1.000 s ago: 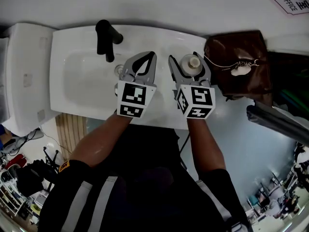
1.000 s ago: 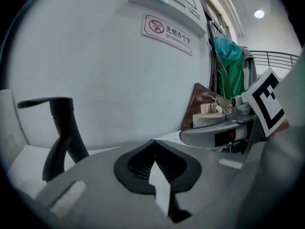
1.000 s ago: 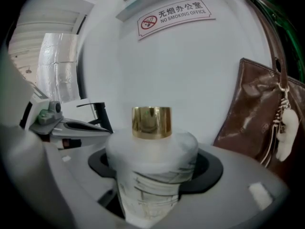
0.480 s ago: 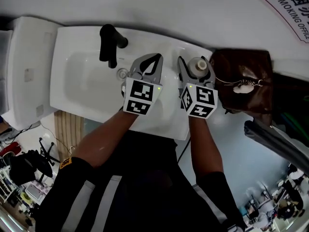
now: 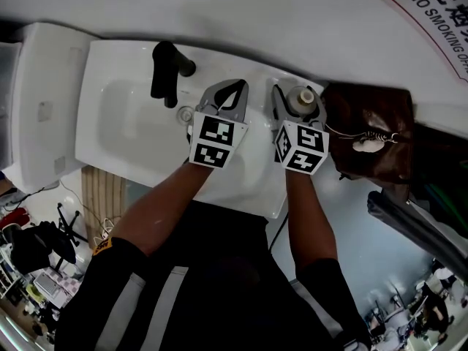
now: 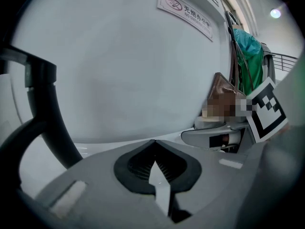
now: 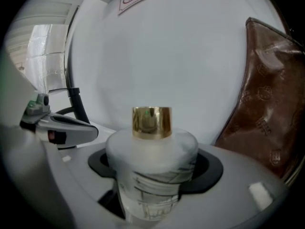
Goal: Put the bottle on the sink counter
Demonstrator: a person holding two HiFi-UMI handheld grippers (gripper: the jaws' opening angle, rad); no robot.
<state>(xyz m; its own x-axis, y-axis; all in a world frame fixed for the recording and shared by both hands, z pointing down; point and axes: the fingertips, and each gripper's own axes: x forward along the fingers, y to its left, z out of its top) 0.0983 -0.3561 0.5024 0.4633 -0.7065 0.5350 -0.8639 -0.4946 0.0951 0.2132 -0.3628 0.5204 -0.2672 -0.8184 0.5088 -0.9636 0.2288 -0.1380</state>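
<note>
A frosted white bottle (image 7: 151,175) with a gold cap (image 7: 151,122) stands upright between the jaws of my right gripper (image 7: 155,168), which is shut on its body. In the head view the bottle (image 5: 298,101) and right gripper (image 5: 297,93) are over the back right corner of the white sink counter (image 5: 267,189). I cannot tell whether the bottle's base touches the counter. My left gripper (image 5: 235,86) hovers over the basin's right side, jaws shut and empty (image 6: 153,146).
A black faucet (image 5: 167,68) rises at the basin's back, left of my left gripper. A brown leather bag (image 5: 369,134) hangs close to the right of the bottle. The white wall (image 7: 190,56) stands just behind. A white toilet cistern (image 5: 40,108) is at the far left.
The head view has shifted a little. Both grippers keep nearly the same places over the sink, and the right one still holds the bottle.
</note>
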